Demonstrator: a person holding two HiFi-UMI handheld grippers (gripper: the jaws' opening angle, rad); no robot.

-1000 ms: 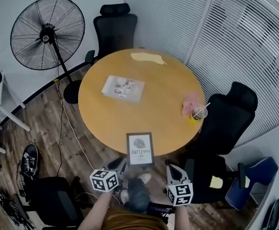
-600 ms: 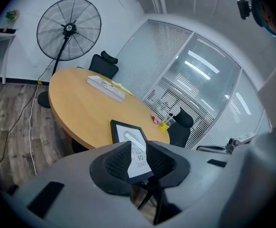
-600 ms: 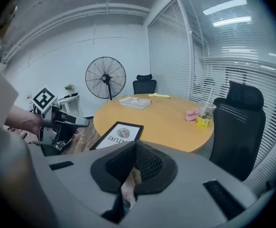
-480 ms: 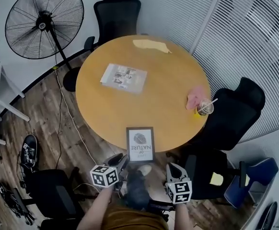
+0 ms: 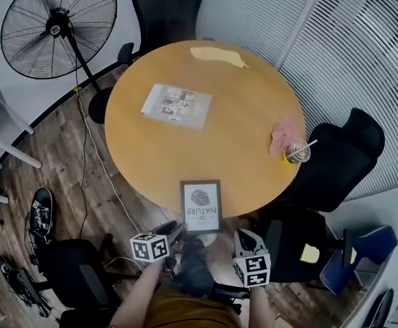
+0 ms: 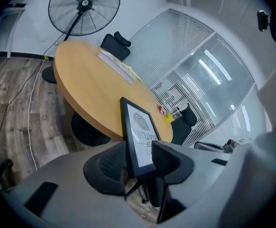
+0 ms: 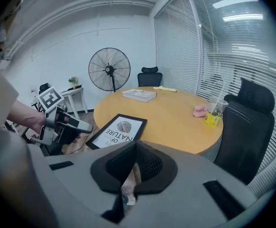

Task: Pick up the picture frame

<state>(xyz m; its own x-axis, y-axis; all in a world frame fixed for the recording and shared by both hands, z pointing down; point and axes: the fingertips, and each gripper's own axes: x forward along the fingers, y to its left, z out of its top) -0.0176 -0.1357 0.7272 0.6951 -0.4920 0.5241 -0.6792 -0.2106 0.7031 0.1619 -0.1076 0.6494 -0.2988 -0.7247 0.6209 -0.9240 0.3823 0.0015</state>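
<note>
The black picture frame point(image 5: 200, 207) with a white print lies flat on the round wooden table point(image 5: 185, 142), and its near end hangs over the near edge. My left gripper point(image 5: 175, 229) is just below and left of that end. In the left gripper view the frame point(image 6: 139, 134) shows edge-on between the jaws, which are opening, and the pads point(image 6: 110, 161) do not press on it. My right gripper point(image 5: 243, 239) hangs to the right of the frame, below the table edge. In its own view the right gripper point(image 7: 135, 148) is shut on nothing, with the frame point(image 7: 119, 129) ahead.
A magazine point(image 5: 177, 105), a pink cloth point(image 5: 283, 134), a plastic cup with a straw point(image 5: 297, 151) and a yellow thing point(image 5: 217, 57) lie farther out on the table. Black office chairs point(image 5: 166, 9) point(image 5: 339, 156) ring it. A standing fan point(image 5: 55, 29) is at the back left.
Both grippers have sunk a little below the table's near edge. The frame has stayed where it lay.
</note>
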